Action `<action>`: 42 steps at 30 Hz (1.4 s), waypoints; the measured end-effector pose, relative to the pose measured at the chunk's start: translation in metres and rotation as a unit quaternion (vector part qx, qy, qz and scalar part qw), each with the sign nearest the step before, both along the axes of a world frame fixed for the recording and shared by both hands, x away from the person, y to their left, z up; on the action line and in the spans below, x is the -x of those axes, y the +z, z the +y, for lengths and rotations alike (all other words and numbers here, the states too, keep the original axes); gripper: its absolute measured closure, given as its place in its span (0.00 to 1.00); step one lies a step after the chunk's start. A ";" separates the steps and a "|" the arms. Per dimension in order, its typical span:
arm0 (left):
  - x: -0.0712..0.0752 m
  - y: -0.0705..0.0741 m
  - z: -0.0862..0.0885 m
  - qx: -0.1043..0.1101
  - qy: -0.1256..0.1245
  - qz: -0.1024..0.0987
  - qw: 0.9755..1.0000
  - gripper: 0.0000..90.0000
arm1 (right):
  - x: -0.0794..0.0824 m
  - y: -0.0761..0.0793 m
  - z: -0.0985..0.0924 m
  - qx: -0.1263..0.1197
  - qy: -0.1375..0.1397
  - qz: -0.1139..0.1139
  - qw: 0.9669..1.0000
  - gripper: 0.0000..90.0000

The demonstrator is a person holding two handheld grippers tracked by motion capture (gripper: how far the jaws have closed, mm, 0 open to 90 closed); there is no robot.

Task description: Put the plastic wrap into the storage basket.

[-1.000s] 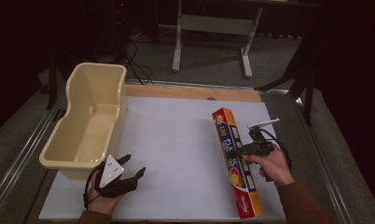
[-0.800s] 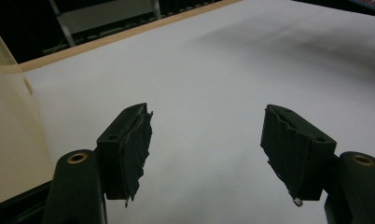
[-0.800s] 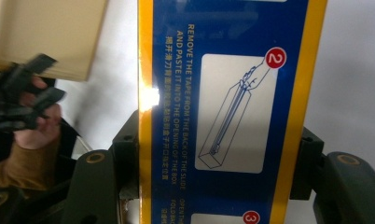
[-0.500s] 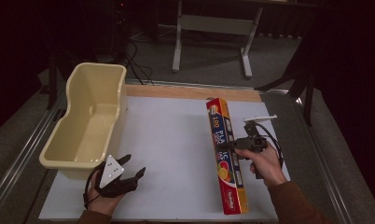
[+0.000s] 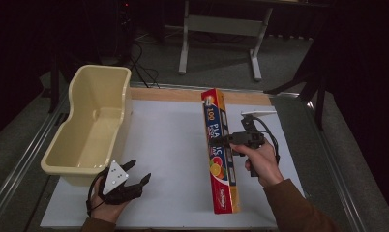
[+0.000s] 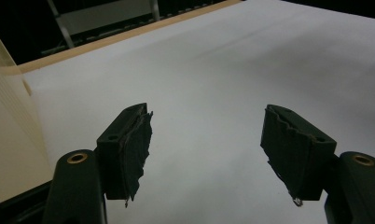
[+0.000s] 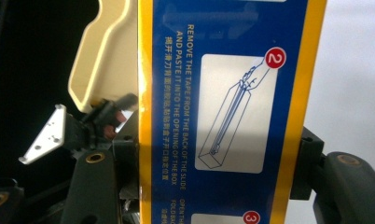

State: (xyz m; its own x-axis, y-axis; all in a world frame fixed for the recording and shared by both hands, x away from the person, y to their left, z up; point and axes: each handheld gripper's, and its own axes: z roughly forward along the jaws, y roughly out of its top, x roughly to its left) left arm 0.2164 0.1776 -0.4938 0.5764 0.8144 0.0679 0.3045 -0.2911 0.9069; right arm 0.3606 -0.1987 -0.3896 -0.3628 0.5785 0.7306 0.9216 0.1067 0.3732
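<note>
My right gripper is clamped across the long plastic-wrap box, lifted over the right half of the white tabletop, its far end pointing at the far edge. My left gripper rests jaws spread near the tabletop's near-left corner, just beside the cream tub.

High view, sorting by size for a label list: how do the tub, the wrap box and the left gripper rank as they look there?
1. Tub, largest.
2. Wrap box, long but narrow.
3. Left gripper, smallest, even though nearest the camera.
</note>
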 end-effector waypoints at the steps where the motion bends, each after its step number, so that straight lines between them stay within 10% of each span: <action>1: 0.000 0.000 0.000 0.001 -0.001 -0.001 1.000 0.36 | -0.001 0.001 0.002 -0.004 0.000 0.001 1.000 0.44; 42: 0.000 0.000 0.001 0.003 -0.002 -0.001 1.000 0.36 | -0.050 0.040 0.060 -0.058 -0.007 0.010 0.998 0.44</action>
